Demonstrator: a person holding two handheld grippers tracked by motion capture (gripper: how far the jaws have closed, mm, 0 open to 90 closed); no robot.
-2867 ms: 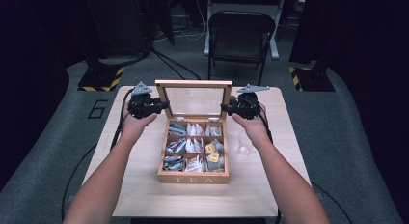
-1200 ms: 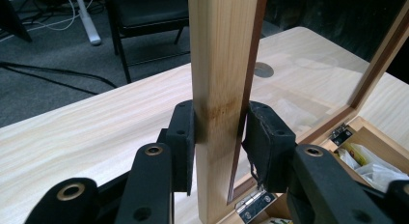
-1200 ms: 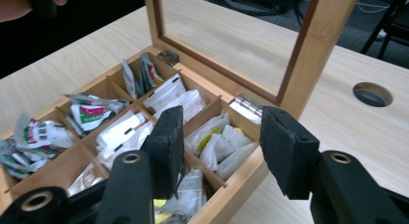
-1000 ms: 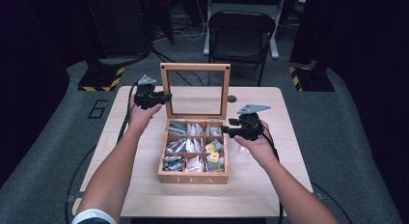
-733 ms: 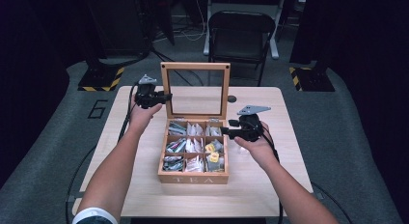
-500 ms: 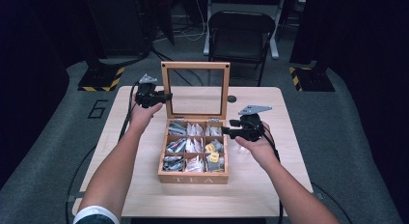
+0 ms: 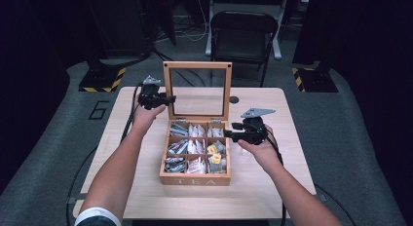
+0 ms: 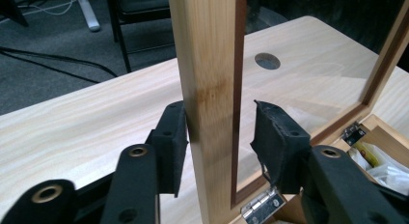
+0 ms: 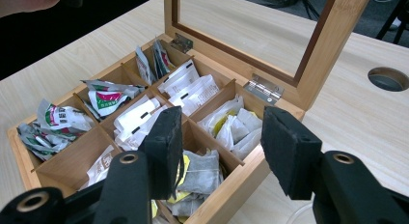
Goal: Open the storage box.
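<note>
A wooden tea box (image 7: 195,179) stands mid-table with its glass lid (image 7: 197,65) raised upright. Several tea bags (image 7: 195,148) fill its compartments. My left gripper (image 7: 168,100) is at the lid's left frame post (image 8: 207,89). Its jaws have just been opening: the post stands between the pads (image 8: 277,137), and there is a gap on one side. My right gripper (image 7: 229,135) hovers open over the box's right wall (image 9: 251,178). One pad is above a compartment of tea bags (image 9: 202,173) and the other is outside the box.
A round cable hole (image 7: 234,99) lies in the table behind the box, to the right of the lid. A black folding chair (image 7: 243,31) stands beyond the far edge. Bare tabletop (image 7: 136,187) flanks the box on both sides.
Since the earliest frame the lid has swung up to upright, and the right gripper has moved from the lid's corner down to the box's right side. Over the last second neither hand shifted.
</note>
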